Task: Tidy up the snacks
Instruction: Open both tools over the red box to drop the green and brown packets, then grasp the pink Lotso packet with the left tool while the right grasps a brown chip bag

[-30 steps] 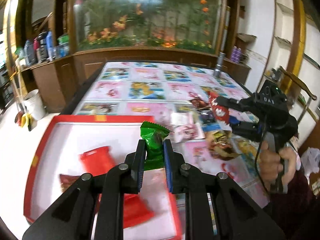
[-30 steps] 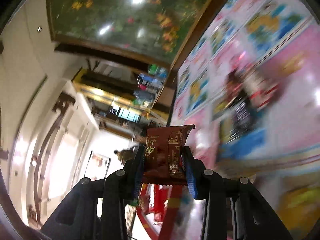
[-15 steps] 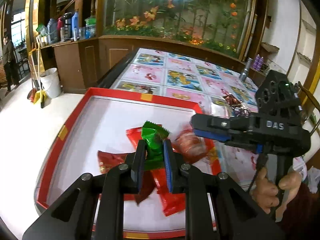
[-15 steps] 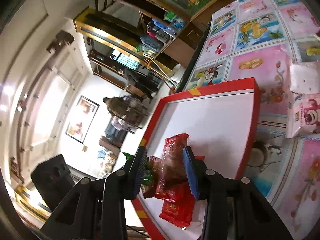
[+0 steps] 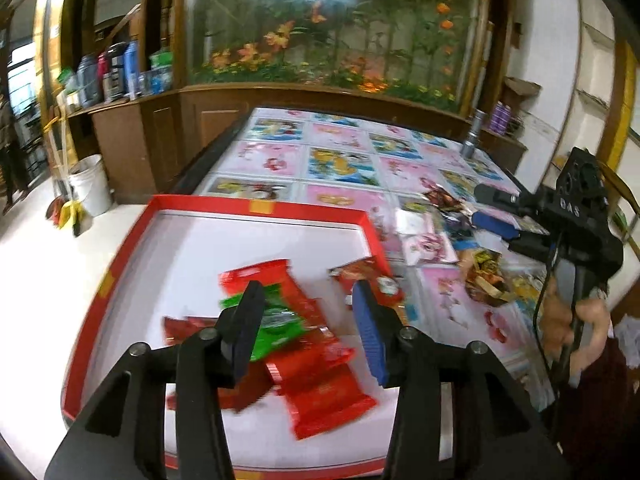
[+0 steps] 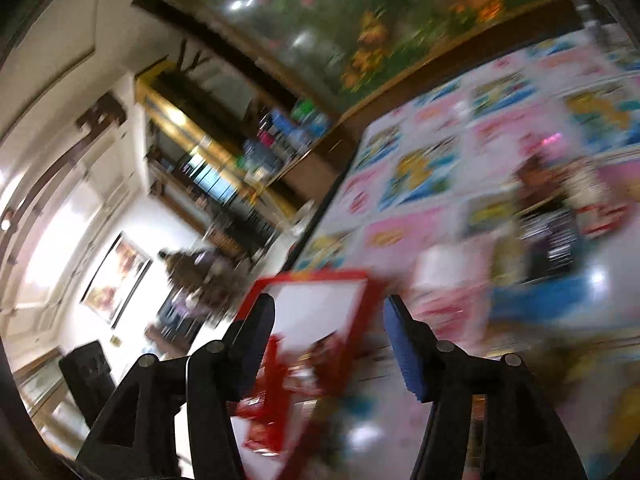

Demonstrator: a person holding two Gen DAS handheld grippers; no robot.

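In the left wrist view a red-rimmed white tray [image 5: 256,204] holds several red snack packets [image 5: 324,392] and a green packet [image 5: 276,324] lying on top of them. My left gripper [image 5: 306,328] is open and empty just above the green packet. A dark red packet [image 5: 368,276] lies at the tray's right rim. My right gripper [image 5: 494,220] is open and empty over loose snacks [image 5: 484,276] on the table. In the blurred right wrist view my right gripper [image 6: 328,336] is open, with the tray [image 6: 360,312] beyond it.
A patterned pink and blue tablecloth [image 5: 340,160] covers the table. Loose snack packets [image 6: 552,216] lie right of the tray. A metal cylinder [image 5: 472,138] stands at the far right. A white bucket [image 5: 88,188] sits on the floor at left.
Both grippers opened. The green packet dropped from my left gripper onto the red packets. The dark red packet left my right gripper, which swung right, back over the loose snacks.
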